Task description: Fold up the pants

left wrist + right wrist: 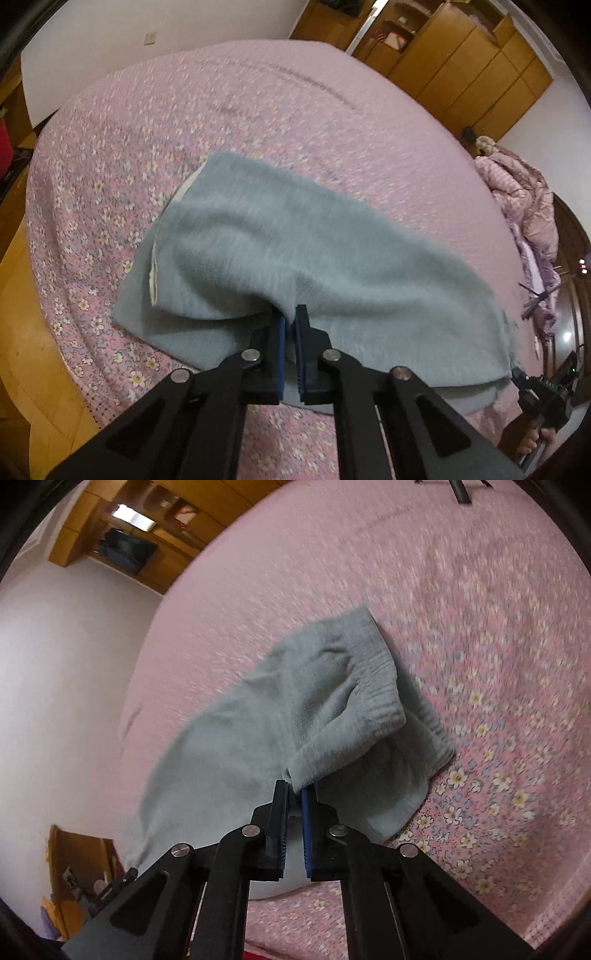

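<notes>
— What have I got here?
— My pants (295, 251): soft, fuzzy, pale grey-blue fleece, with a ribbed elastic waistband (384, 698) and a pale lining edge showing at the far left.
— Flat?
— No. The upper layer is lifted and draped in folds; the lower layer lies on the bed.

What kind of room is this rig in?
Most likely a home bedroom. The pants lie on a bed with a pink floral cover, wooden wardrobes line the far wall, and bedding is bunched at one side.
</notes>
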The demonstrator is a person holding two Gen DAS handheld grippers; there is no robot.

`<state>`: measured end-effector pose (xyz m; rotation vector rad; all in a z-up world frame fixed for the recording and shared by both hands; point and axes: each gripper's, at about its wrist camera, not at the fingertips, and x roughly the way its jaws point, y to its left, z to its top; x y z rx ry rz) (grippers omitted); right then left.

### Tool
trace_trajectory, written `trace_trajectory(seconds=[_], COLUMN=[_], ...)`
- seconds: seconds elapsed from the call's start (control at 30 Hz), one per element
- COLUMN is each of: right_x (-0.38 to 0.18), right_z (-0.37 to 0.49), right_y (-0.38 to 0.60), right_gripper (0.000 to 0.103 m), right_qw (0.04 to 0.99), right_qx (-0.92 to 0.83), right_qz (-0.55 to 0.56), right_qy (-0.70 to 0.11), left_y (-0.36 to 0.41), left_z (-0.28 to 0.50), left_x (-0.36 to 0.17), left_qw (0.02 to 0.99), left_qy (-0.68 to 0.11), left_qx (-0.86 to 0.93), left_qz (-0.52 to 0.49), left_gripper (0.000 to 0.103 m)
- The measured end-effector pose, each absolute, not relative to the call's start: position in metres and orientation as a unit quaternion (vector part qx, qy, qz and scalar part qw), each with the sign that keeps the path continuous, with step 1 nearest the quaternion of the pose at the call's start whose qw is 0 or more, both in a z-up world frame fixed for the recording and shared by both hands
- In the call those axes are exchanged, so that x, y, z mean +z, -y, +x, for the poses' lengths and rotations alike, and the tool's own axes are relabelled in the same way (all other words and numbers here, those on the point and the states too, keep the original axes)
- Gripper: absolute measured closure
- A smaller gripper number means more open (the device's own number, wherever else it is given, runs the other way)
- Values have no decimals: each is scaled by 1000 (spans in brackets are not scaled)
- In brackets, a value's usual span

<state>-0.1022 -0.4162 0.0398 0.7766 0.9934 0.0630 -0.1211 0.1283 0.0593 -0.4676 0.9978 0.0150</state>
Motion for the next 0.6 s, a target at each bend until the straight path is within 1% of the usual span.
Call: trace_trajectory(seconds=[0.13,0.23,0.33,0.47,0.53,0.57,0.6], right_x=[62,66,59,38,27,19,17], right_z=[-113,-122,-133,-141,-142,-134,-134], right_y=[422,421,424,428,430,433,436], right_gripper=[95,95,96,96,96,96,96], right_qw=[814,820,825,815,810,807,803], right_qx=[51,50,28,-3,-20,-27,-33], right_qz=[367,349,322,314,305,307,315], right_qy=[-447,-450,-464,-487,-501,-503,-504], left_y=[-126,-124,-119,-110,-105,-103,-100], left_z=[-128,-130,-135,-127,-126,-126,-125], left_x=[80,80,63,38,37,40,42], left_qw=[859,854,845,822,823,824,825], left_qy=[-463,-474,-497,-537,-539,-539,-539], left_qx=[-7,-8,-1,12,15,15,17], left_qz=[-219,-214,-199,-186,-179,-174,-169], left_gripper=[99,99,98,97,97,95,91])
